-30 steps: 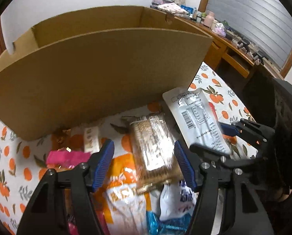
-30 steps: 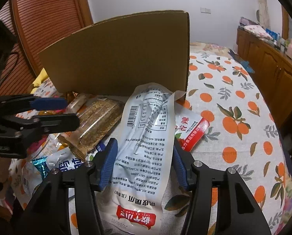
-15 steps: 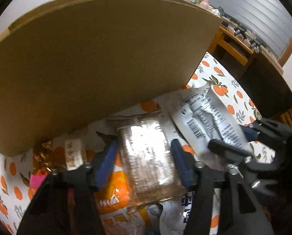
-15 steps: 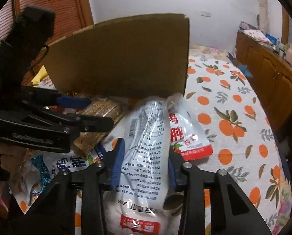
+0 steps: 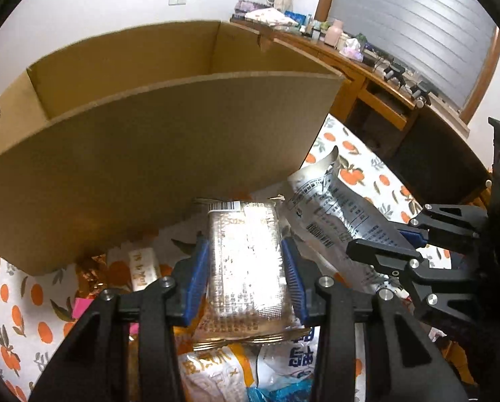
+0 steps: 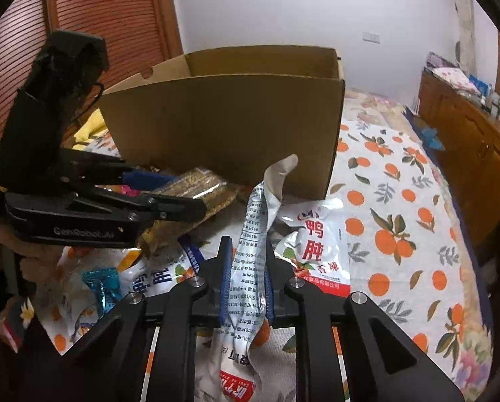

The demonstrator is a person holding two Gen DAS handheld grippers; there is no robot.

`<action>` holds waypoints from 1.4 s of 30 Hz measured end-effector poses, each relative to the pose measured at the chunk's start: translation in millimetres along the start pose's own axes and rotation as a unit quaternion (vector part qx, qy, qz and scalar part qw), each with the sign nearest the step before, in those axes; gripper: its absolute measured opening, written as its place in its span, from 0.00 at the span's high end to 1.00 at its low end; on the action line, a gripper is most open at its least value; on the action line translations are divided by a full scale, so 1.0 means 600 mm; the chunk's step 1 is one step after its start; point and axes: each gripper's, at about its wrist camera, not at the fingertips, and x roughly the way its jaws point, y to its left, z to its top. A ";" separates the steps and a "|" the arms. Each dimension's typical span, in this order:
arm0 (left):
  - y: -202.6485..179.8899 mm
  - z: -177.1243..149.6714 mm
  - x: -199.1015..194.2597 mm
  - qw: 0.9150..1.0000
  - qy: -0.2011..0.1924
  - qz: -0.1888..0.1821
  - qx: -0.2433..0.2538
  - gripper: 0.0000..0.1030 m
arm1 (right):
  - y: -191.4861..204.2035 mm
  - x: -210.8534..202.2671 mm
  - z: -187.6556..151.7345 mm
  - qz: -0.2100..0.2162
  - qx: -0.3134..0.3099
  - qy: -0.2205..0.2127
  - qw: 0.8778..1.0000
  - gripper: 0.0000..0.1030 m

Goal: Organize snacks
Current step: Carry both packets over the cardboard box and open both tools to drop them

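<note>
My left gripper (image 5: 244, 246) has its jaws closing on a clear packet of brown biscuits (image 5: 244, 268), and the blue pads press its two long sides. In the right wrist view the same packet (image 6: 203, 184) juts from the left gripper (image 6: 183, 194), tilted above the pile. My right gripper (image 6: 246, 244) is shut on a white and silver printed packet (image 6: 250, 268), crumpled into a narrow fold between the pads. That packet (image 5: 333, 207) rises from the right gripper (image 5: 377, 234) with its top edge curled. An open cardboard box (image 5: 149, 167) stands just behind both packets.
Loose snacks lie under the grippers: a white packet with red characters (image 6: 316, 244), an orange packet (image 5: 209, 372), a blue wrapper (image 6: 104, 284), a pink wrapper (image 5: 82, 308). The orange-print tablecloth (image 6: 400, 234) stretches right. A wooden sideboard (image 6: 467, 127) with clutter lines the wall.
Both grippers have closed. The left pads have come in onto the biscuit packet and raised it. The right pads squeezed the flat white packet into a fold and raised it.
</note>
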 end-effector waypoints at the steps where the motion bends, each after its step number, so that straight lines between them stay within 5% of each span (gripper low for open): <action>1: -0.001 -0.001 -0.006 1.000 -0.005 -0.001 0.000 0.60 | 0.002 -0.004 0.001 -0.002 -0.002 -0.002 1.000 0.88; 13: 0.012 0.010 -0.098 0.998 -0.065 0.002 0.003 0.60 | 0.024 -0.058 0.027 -0.019 -0.032 -0.033 0.999 0.89; 27: 0.097 0.090 -0.172 0.994 -0.108 0.030 0.008 0.60 | 0.029 -0.116 0.146 -0.016 -0.074 -0.093 0.993 0.89; 42: 0.211 0.180 -0.121 0.993 -0.097 0.064 -0.024 0.60 | 0.020 -0.050 0.287 -0.006 -0.117 -0.112 0.987 0.89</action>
